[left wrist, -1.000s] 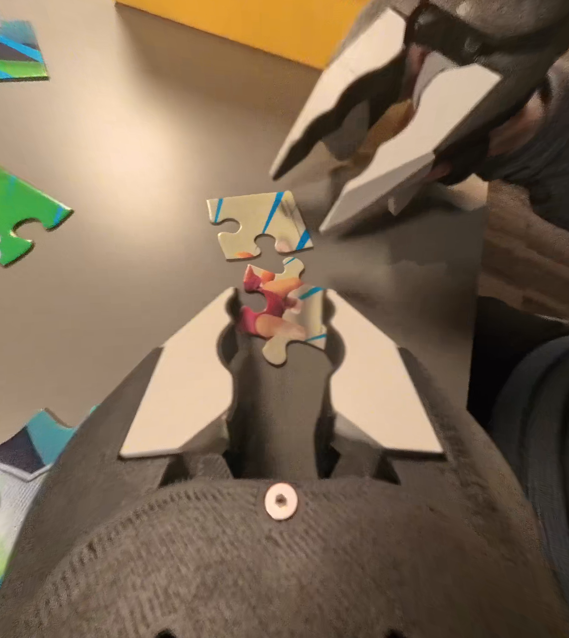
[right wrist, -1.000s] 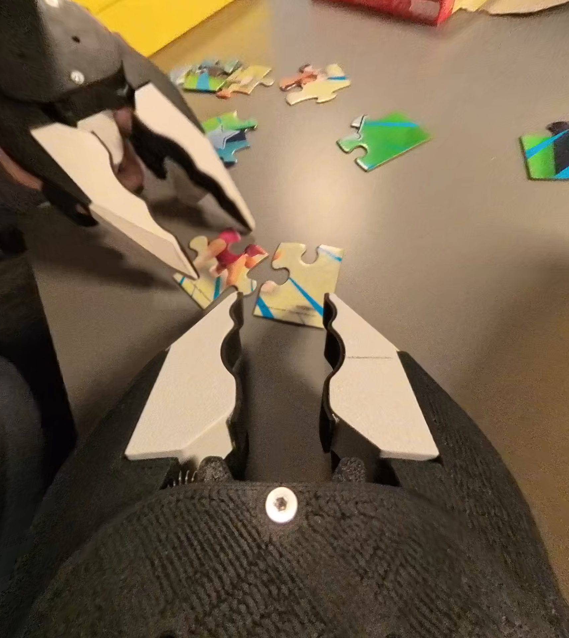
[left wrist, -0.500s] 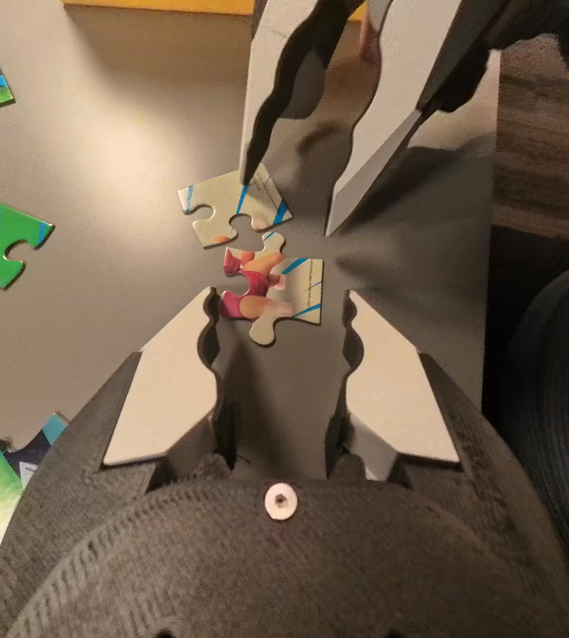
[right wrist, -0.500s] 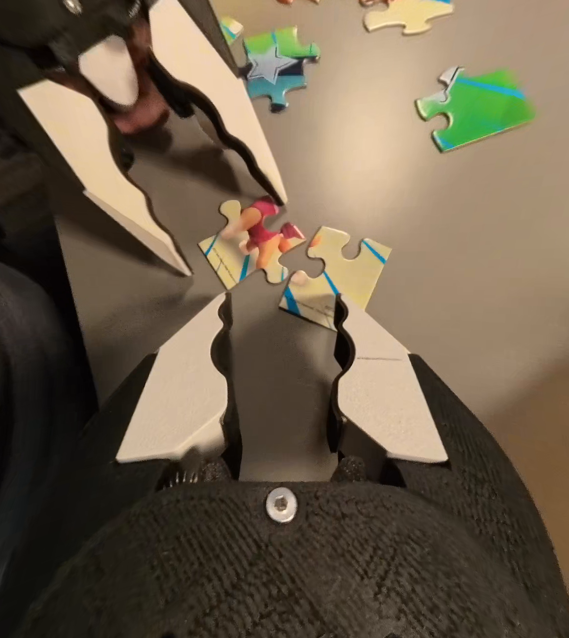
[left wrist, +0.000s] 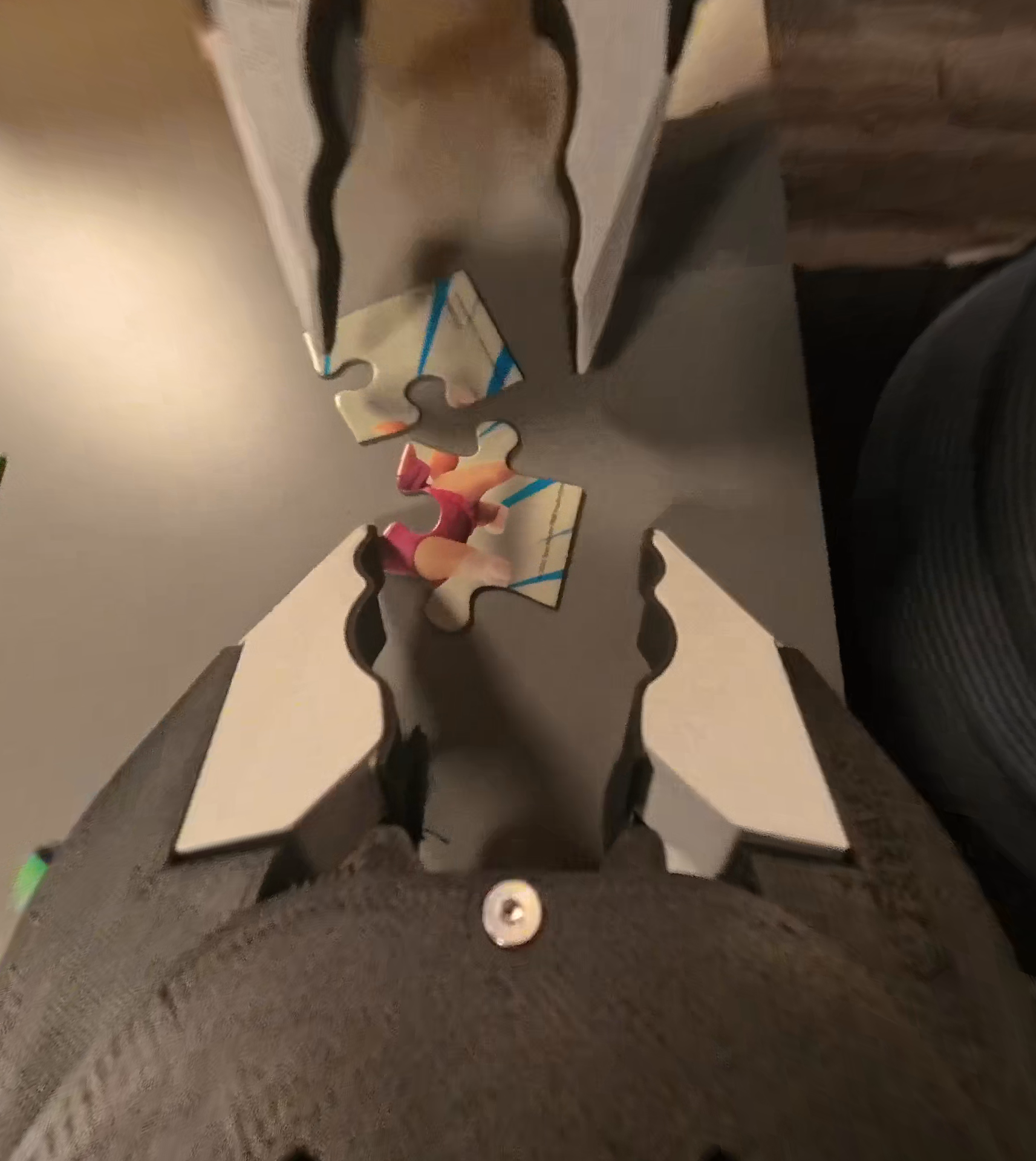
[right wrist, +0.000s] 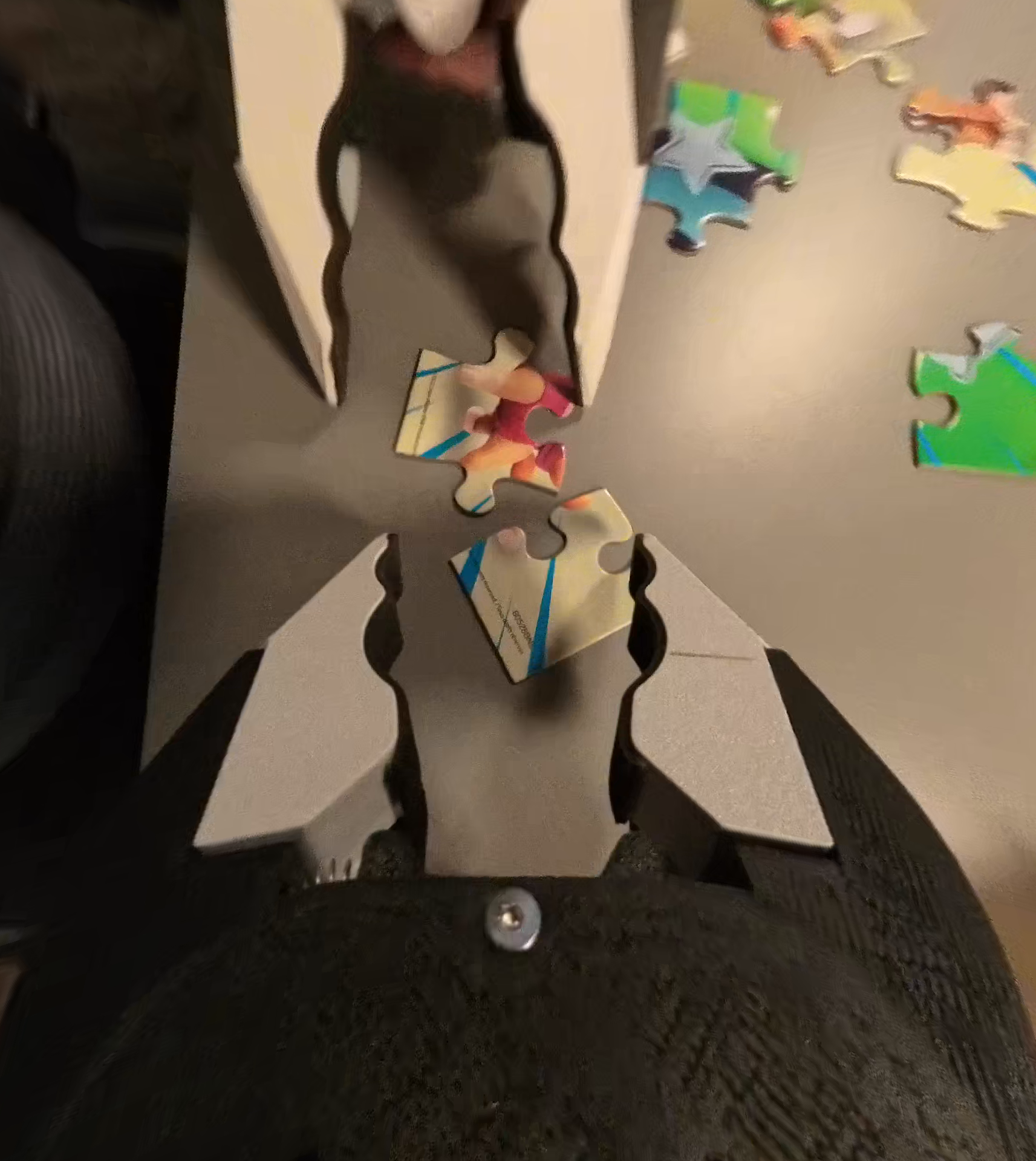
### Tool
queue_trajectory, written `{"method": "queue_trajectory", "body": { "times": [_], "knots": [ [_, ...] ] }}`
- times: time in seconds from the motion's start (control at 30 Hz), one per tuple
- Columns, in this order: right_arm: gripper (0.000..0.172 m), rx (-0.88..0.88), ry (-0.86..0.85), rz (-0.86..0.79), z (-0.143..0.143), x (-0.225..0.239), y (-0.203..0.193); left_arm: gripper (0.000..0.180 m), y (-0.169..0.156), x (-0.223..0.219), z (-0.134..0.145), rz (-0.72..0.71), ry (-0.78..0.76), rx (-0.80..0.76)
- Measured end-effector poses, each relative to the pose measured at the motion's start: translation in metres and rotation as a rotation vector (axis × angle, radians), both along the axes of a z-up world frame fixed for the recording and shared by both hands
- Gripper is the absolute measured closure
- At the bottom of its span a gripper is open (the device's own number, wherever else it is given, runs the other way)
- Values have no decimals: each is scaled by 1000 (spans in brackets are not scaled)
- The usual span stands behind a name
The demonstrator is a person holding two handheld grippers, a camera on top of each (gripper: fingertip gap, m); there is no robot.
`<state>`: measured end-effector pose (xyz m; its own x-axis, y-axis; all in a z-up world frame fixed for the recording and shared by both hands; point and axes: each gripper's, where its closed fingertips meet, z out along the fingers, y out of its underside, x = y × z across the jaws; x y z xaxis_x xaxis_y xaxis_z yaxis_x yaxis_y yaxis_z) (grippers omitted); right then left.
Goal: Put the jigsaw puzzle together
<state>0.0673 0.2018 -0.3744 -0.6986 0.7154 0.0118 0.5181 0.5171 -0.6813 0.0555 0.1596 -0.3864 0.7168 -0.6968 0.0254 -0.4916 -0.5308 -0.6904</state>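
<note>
Our left claw (left wrist: 509, 534) is wide apart and holds nothing. The pink and orange puzzle piece (left wrist: 484, 528) lies flat on the grey table (left wrist: 125, 314) between its two tips. It is close to the left finger (left wrist: 314, 603), maybe just touching it, and there is a clear gap to the other finger.

Our right claw (right wrist: 512, 543) is also wide apart and holds nothing. The pale puzzle piece with blue lines (right wrist: 556, 597) lies between its tips, right beside the right finger (right wrist: 691, 628) and well away from the other one. The two pieces sit just in front of each other, nearly touching but not joined.

We think these pieces are very light, thin and flat card. They look stiff enough but could bend if we squeeze hard. They look smooth, so they may slide on the table when we push them. The best place to hold one is across its two straight edges, not on the little knobs.

Past the right claw, more pieces lie off to the right: a green puzzle piece (right wrist: 1005, 421) and a piece with a star (right wrist: 716, 163).
</note>
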Motion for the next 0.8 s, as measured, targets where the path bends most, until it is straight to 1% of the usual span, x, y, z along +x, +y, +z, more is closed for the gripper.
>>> {"method": "queue_trajectory", "body": {
  "times": [0.07,0.17,0.23,0.3,0.37,0.4,0.57,0.6,0.8],
  "knots": [
    [97,92,-71,92,-8,3,3,100,-3,-1,-1,-84,40,-27],
    [96,173,-174,160,-11,9,10,103,-5,-5,-1,-146,94,-71],
    [100,213,-201,180,-12,11,14,105,-5,-4,-1,-170,123,-93],
    [107,228,-203,170,-12,11,16,114,-3,-2,0,-169,130,-99],
    [115,221,-192,130,-11,9,17,124,-3,1,0,-162,126,-97],
    [118,211,-186,105,-11,9,17,125,-3,2,0,-147,123,-95],
    [118,129,-137,-60,-11,7,13,129,-2,5,1,-51,77,-59],
    [118,112,-126,-97,-10,6,12,140,-3,7,1,-44,65,-51],
    [118,55,-77,-261,-10,10,9,140,-6,9,2,32,-10,-23]
  ]
}}
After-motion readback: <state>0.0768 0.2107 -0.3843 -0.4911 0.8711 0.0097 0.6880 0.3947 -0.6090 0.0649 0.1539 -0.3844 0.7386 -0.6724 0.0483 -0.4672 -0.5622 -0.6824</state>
